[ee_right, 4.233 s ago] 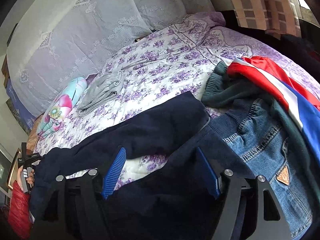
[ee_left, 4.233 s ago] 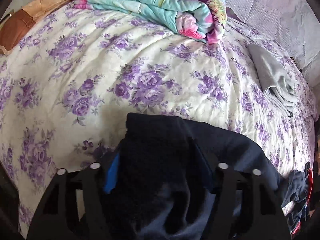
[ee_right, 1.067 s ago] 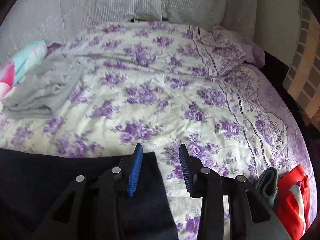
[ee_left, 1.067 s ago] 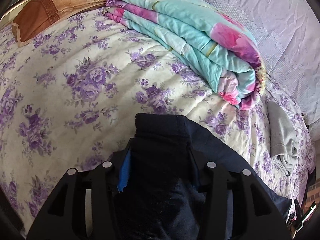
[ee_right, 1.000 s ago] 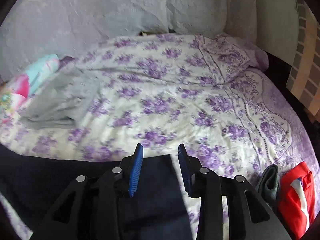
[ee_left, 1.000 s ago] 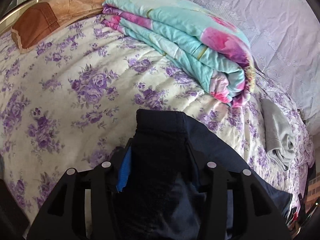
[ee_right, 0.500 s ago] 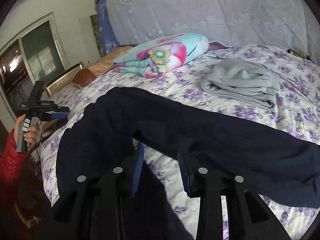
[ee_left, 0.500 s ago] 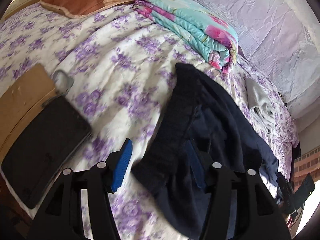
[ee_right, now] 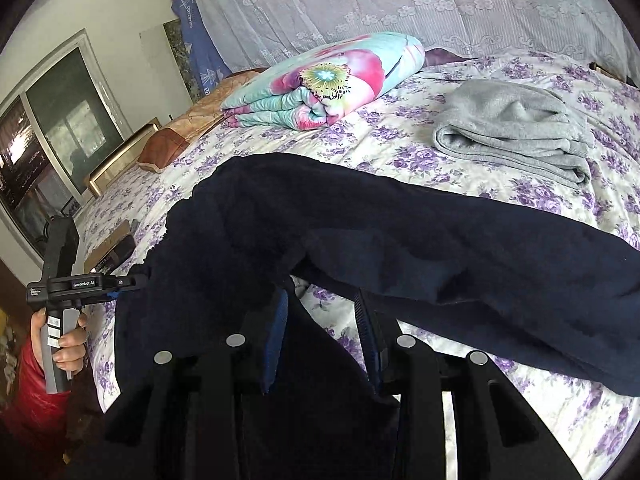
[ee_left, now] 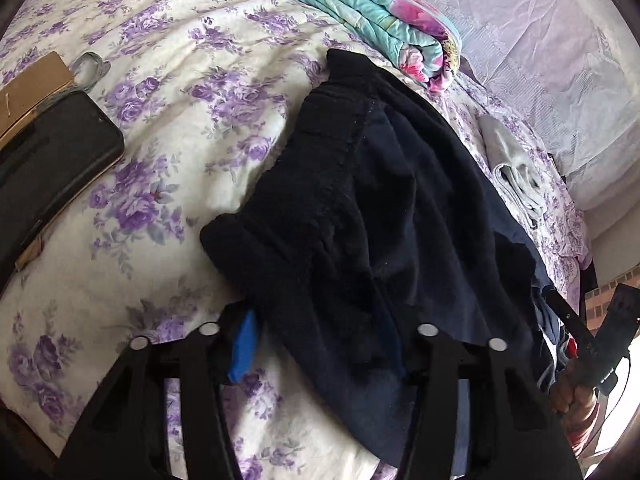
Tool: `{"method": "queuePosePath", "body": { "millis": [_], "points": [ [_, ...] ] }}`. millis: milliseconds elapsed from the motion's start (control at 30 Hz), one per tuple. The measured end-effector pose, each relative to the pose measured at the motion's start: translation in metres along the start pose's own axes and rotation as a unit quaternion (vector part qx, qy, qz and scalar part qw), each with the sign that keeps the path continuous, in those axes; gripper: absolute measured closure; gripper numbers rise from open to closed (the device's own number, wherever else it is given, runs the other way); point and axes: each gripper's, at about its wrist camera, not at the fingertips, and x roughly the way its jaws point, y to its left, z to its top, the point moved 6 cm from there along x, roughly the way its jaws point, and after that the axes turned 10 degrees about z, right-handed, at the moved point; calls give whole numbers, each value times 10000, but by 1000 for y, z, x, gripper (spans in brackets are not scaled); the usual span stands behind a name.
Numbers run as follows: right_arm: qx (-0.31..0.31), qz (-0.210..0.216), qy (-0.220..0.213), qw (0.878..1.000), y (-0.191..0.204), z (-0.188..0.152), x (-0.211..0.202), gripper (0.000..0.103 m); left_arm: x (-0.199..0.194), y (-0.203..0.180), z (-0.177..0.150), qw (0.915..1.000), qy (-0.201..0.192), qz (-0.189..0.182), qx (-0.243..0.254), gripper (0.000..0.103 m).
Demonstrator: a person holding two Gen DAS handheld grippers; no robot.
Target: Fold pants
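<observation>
Left gripper point(ee_left: 320, 344): fingers spread wide, blue pad of the left finger point(ee_left: 244, 344) exposed. The dark navy pants point(ee_left: 380, 208) lie between the fingers, with the waistband end ahead of the tips. Whether the right pad touches the cloth cannot be determined.

Right gripper point(ee_right: 322, 336): fingers part-open, pads not pressed together. Dark pant fabric lies between and beneath them, and one pant leg runs across just ahead of the tips toward the right.

In the right wrist view, the left hand point(ee_right: 60, 340) grips the handle upright, far left of the fingers.

Beyond the pants lies the floral bedspread point(ee_right: 400, 152). A folded grey garment point(ee_right: 516, 128) sits ahead-right and a folded turquoise quilt point(ee_right: 332, 80) ahead.
</observation>
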Motion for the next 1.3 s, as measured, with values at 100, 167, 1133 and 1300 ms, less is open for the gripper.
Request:
{"method": "queuePosePath", "body": {
  "millis": [100,167,1133,1300],
  "points": [
    [-152,-26,185,9997,7,1,17,68,-11,7,1,9987,-1,-426,-262,92],
    [-191,-88,359,9991,8,0,30,68,-25,12,1,9977,-85,-562,-373,93],
    [-282,-1798,-132,9832,-54,-6,-35,70,-104,-28,-18,9934,-905,-419,567,67],
    [585,-1008,563,9916,-77,-70,-43,71,-59,-130,-19,9845,-563,-610,1542,58]
  ]
}}
